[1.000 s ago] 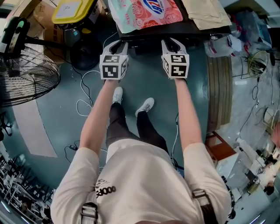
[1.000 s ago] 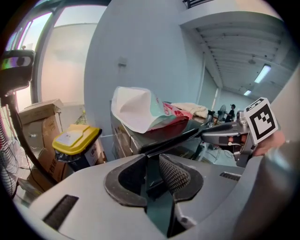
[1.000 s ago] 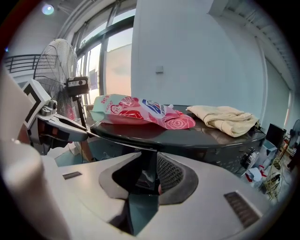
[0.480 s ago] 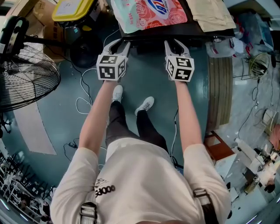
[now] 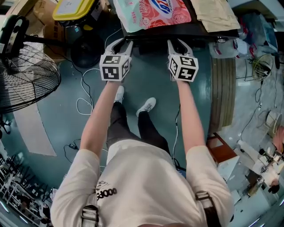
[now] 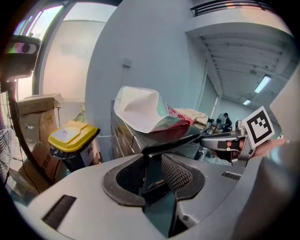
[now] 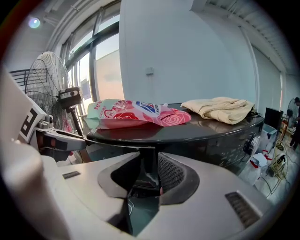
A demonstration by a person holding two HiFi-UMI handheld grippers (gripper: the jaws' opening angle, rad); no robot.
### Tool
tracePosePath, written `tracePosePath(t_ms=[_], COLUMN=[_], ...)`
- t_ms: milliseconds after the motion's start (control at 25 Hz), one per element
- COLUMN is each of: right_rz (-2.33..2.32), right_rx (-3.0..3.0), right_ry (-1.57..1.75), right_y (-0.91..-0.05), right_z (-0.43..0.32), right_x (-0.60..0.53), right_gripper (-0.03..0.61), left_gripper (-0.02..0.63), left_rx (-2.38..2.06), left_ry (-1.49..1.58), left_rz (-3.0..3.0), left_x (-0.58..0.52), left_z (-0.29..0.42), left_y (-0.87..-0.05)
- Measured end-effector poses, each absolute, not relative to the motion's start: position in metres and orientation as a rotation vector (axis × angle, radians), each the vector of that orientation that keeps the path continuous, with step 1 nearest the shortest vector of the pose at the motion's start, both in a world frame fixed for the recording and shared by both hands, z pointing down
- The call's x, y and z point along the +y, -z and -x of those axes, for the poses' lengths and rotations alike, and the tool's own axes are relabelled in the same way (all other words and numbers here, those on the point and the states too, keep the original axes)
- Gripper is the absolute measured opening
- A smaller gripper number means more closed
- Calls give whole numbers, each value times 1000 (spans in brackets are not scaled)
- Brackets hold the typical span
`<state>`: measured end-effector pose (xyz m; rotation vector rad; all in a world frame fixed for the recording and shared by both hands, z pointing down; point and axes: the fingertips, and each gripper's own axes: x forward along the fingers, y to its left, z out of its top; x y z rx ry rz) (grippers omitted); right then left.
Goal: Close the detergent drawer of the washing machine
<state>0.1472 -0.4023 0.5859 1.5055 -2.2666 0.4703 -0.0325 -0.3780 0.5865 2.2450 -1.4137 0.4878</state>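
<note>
1. In the head view both bare arms reach straight ahead, side by side, towards the top of the frame. The left gripper and right gripper tilt slightly down at the front edge of the washing machine.
2. The detergent drawer is the dark piece jutting below that edge at upper centre, with one gripper at each end.
3. The left jaws, half-wide, are closing around the drawer's glossy panel, and a gap shows at the ribbed pad. The right jaws, narrower, are opening with a dark upright part between them.
4. Compared with a second ago, both grippers keep their spots. Only the marker cubes tilt slightly differently.
5. A pink detergent pouch and a beige cloth lie on the machine. A fan, a yellow-lidded bin and floor cables stand left.
</note>
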Motion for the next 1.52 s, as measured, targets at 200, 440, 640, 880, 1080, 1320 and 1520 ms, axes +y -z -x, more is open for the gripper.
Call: tracePosePath(t_ms=[200,440,640,880,1080,1320,1520], right_rz=[-1496,-1508,-1511,-1516,-1559,-1571,-1620], right_rx=[-2270,-2271,-2271,-2269,-2249,-2233,-2212], right_ry=[-482,-492,-502,-527,-539,-568,-539], right_y=[-587,-587,-588,-589,-591,-591,-589], right_z=[-145,-145,-144,-145,-150,-155,-156], right_x=[-403,-404,-404,-405,-407,-409,-411], right_gripper=[96,94,91,96,130,179,181], left_gripper=[122,177,183,189,192,193,193], left_rx=[-1432,-1411,-1395,-1395,-1392,-1404,-1413], left_ry=[-429,-407,-416,-409,-410,-402,-405], left_rz=[-2215,-2189,-2194,-2194,-2195,-2188,-2174], left_x=[-379,-382,-383,-383,-384,-385,-387], left_z=[35,40,41,42,42,43,44], left_y=[-588,-590,-591,-592,-592,-591,-591])
